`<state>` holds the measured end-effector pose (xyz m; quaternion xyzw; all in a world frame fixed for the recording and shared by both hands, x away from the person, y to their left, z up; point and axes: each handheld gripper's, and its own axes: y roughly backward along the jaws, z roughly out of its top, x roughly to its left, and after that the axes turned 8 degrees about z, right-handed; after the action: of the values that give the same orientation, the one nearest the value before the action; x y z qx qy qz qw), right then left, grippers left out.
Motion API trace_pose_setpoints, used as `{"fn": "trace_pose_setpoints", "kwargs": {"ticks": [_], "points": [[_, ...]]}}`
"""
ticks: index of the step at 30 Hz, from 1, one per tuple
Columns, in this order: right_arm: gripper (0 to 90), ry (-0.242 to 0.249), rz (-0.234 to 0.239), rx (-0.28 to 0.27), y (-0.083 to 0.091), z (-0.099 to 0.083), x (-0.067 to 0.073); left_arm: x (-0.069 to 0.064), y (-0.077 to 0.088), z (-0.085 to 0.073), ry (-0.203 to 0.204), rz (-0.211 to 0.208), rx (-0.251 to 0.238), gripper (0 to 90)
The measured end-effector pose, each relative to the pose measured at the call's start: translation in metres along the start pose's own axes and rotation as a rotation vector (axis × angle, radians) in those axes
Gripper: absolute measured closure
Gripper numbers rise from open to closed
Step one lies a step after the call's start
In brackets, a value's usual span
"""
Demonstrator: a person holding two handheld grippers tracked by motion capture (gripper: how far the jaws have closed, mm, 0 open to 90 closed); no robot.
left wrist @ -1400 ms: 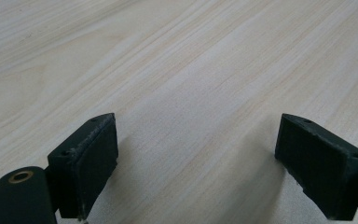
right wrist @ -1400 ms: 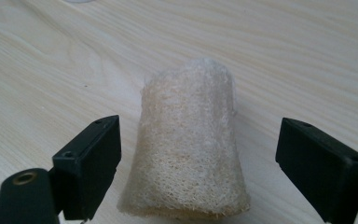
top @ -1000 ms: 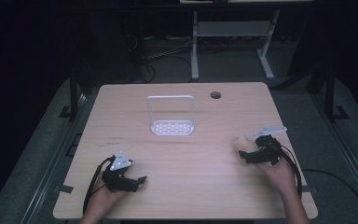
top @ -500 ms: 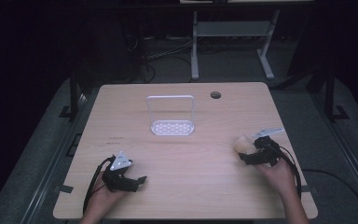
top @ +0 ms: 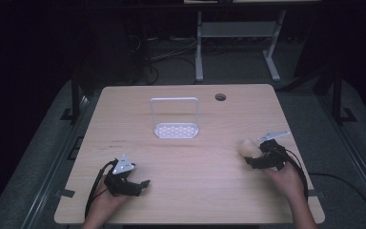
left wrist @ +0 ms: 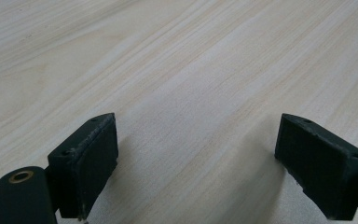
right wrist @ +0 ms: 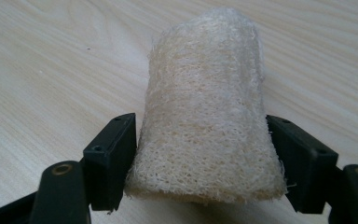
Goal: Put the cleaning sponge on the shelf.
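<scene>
1. The loofah sponge (right wrist: pixel 205 112) sits between the jaws of the right gripper (right wrist: pixel 200 158), lying on the table near its right edge. In the right gripper view it is a rounded, pale cream cylinder of coarse woven fibre, frayed at its near end, with loose hairs standing off the surface.
2. That same view shows both black pads pressed against the sponge's sides. The jaws have just been closing, and they now grasp the sponge between them.
3. From the high view the sponge (top: pixel 248 147) is just a small pale lump at the tip of the right gripper (top: pixel 259 155), its texture lost. That view does show the grey three-cornered plate on top of the gripper and the black cable trailing back along the person's hand.
4. The left gripper (left wrist: pixel 196 163) rests low over bare wood. Its own view shows two blocky matt black pads standing wide apart, released, with nothing between them.
5. In the high view the left gripper (top: pixel 136 183) lies near the table's front left, well apart from the sponge.
6. The table (top: pixel 124 119) is pale wood-grain laminate, with a round cable hole (top: pixel 220 97) near its far edge.
7. A white rack (top: pixel 175 119) stands towards the far middle: a thin arched frame over a perforated oval base.
</scene>
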<state>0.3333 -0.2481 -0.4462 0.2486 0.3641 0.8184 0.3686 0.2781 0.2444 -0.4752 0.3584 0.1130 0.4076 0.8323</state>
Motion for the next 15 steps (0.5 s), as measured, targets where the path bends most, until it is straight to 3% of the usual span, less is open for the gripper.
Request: {"fn": "trace_pose_setpoints", "kwargs": {"ticks": [9, 15], "points": [[27.7, -0.006, 0.012, -0.012, 0.006, 0.003, 0.003, 0.0, 0.0, 0.0, -0.001, 0.0, 0.001, 12.5], [27.7, 0.024, 0.009, -0.019, 0.011, 0.011, 0.01, 0.0, 0.0, 0.0, 0.0, 0.0, 0.0, 12.4]]}}
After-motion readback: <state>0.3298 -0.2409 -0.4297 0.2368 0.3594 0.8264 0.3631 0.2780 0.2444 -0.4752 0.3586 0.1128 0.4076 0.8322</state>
